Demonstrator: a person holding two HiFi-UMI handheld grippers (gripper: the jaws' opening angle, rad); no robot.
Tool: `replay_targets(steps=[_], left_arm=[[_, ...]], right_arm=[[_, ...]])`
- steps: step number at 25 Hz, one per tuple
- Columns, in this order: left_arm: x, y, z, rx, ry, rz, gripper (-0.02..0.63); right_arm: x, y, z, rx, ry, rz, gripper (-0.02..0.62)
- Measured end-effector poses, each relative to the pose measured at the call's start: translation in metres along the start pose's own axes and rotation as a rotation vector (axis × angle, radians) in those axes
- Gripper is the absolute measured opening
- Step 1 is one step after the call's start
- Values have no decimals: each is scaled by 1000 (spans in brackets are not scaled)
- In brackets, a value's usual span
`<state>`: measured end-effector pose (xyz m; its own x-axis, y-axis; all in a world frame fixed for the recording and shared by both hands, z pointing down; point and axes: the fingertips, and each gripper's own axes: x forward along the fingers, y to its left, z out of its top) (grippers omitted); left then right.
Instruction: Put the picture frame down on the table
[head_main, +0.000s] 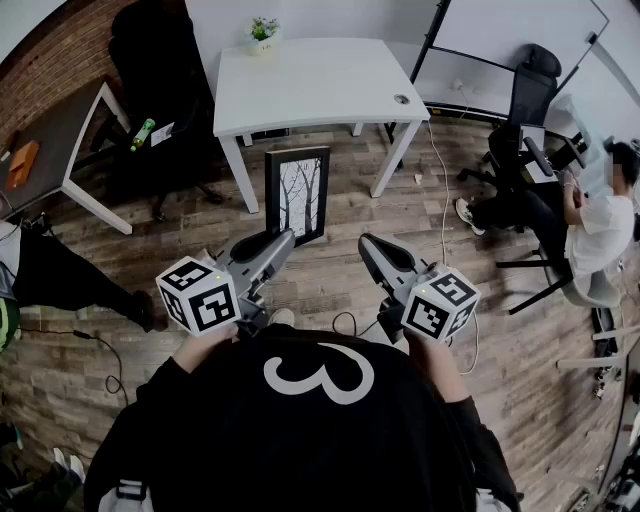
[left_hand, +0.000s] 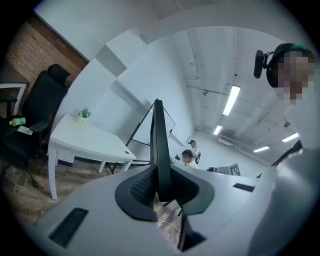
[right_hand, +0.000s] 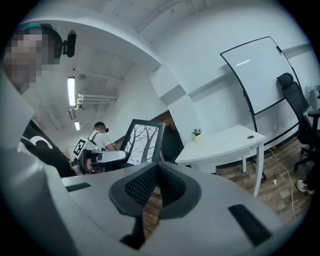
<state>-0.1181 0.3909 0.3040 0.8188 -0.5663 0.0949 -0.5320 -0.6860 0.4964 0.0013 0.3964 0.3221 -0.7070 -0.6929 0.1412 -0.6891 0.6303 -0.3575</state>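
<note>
Wood-plank floor, white table (head_main: 310, 90) well ahead of both claws. Left gripper (head_main: 285, 238) is clamped on the edge of the picture frame (head_main: 297, 195). Frame is upright, sticking up and forward from its jaws, short of the table. Right gripper (head_main: 368, 243) is pinched closed with nothing in it, frame off to its left.

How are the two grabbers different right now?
The left gripper pinches the black picture frame by its edge; the right gripper holds nothing. The left jaws are kept apart by the frame; the right jaws meet at their tips. Both are grey.
</note>
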Motion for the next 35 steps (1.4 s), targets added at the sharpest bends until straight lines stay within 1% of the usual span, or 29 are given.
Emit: replay_targets(steps=[6, 11, 16, 21, 28, 35], left_arm=[[-1, -2, 1, 13, 3, -2, 64], [2, -12, -2, 36, 20, -6, 64], [1, -13, 3, 49, 27, -8, 64], [7, -26, -11, 62, 38, -17, 64], [16, -32, -17, 62, 63, -31, 64], [27, -34, -30, 46, 96, -54, 64]], right_arm=[[4, 7, -8, -41, 31, 8, 23], [-3, 10, -5, -61, 19, 12, 22], [-3, 8, 4, -38, -10, -10, 23], [-20, 5, -4, -22, -29, -14, 23], [-26, 3, -9, -9, -16, -9, 23], [-32, -3, -25, 21, 5, -19, 23]])
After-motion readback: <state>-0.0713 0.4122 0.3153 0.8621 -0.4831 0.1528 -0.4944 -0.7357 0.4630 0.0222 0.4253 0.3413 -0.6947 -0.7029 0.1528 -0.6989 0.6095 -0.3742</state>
